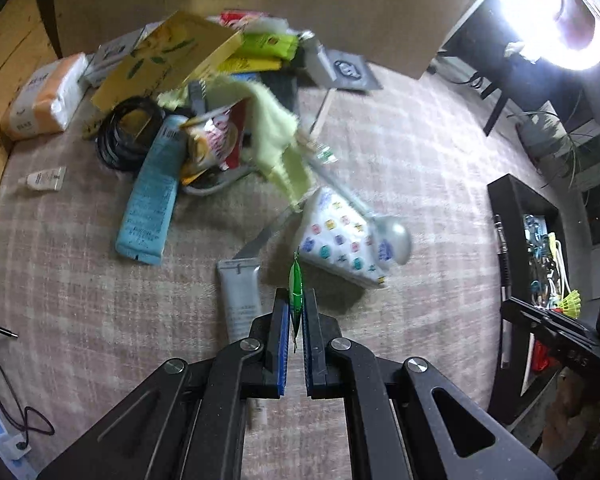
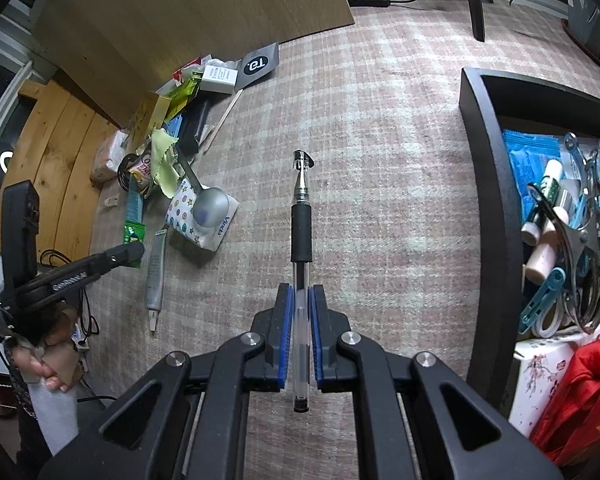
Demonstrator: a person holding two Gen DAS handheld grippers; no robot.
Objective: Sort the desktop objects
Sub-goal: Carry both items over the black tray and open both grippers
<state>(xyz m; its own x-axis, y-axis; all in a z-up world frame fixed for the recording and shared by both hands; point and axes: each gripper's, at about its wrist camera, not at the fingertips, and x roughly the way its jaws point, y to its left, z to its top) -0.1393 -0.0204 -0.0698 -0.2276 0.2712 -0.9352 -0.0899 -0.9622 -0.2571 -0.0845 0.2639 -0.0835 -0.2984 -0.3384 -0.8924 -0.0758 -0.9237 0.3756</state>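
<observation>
Left wrist, green packet (image 1: 296, 294) pinched between jaws

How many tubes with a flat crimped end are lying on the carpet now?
2. A grey tube lies just ahead of the left gripper; a light blue tube lies at the pile's edge, beside the black cable coil. Others may be hidden under the pile.
</observation>
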